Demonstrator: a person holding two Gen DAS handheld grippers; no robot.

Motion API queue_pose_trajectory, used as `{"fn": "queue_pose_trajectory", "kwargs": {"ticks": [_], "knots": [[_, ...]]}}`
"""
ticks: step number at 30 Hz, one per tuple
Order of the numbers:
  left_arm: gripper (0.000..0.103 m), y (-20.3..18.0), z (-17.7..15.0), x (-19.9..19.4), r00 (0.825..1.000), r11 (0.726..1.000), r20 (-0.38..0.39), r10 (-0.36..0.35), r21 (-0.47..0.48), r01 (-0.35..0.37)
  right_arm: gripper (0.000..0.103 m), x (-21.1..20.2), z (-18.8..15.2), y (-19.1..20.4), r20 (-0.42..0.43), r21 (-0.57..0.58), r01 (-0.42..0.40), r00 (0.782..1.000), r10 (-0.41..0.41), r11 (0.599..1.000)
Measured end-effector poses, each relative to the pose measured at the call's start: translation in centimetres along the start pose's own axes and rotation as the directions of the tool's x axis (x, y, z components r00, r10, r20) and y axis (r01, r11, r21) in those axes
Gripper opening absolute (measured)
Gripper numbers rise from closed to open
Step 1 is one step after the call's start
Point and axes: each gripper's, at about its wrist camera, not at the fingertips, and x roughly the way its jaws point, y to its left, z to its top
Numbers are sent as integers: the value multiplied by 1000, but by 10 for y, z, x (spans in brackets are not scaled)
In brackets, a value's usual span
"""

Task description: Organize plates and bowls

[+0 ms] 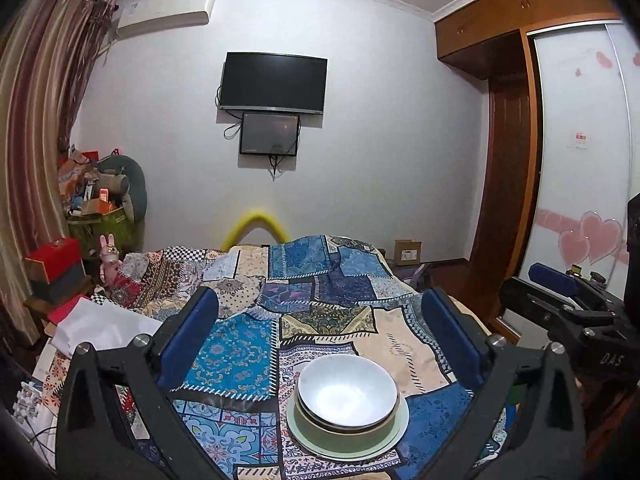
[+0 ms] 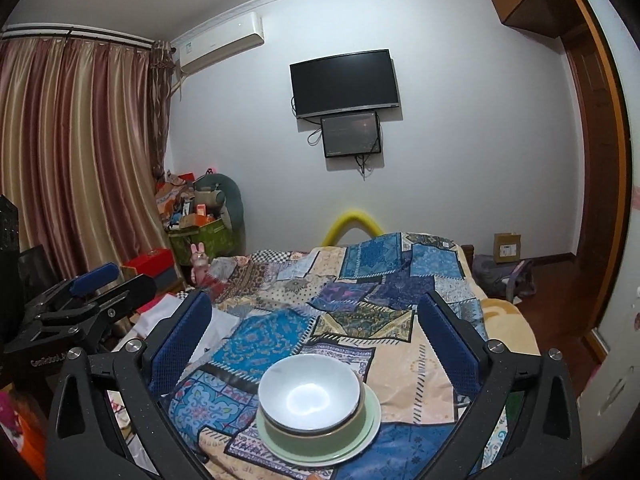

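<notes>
While both tools hover apart from the dishes, the left gripper point(image 1: 320, 312) and right gripper point(image 2: 316, 316) stand released, jaws spread wide with nothing between them. On the patchwork bedspread point(image 1: 236, 356), at six o'clock in both views, a white bowl point(image 1: 347, 390) nests in a green bowl point(image 1: 344, 434) on a pale green plate point(image 1: 394, 436).

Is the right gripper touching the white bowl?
Apart. In the right wrist view the right gripper stands open, its pads clear of the white bowl, quilt showing between.
</notes>
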Motion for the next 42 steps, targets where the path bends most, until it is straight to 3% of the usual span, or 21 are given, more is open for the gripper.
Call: {"fn": "queue_pose_trajectory", "kwargs": {"ticks": [42], "knots": [[103, -12, -3, -1, 1000, 999, -4, -31, 31, 31, 103, -7, -1, -6, 5, 13, 22, 1000, -22, 1000]]}}
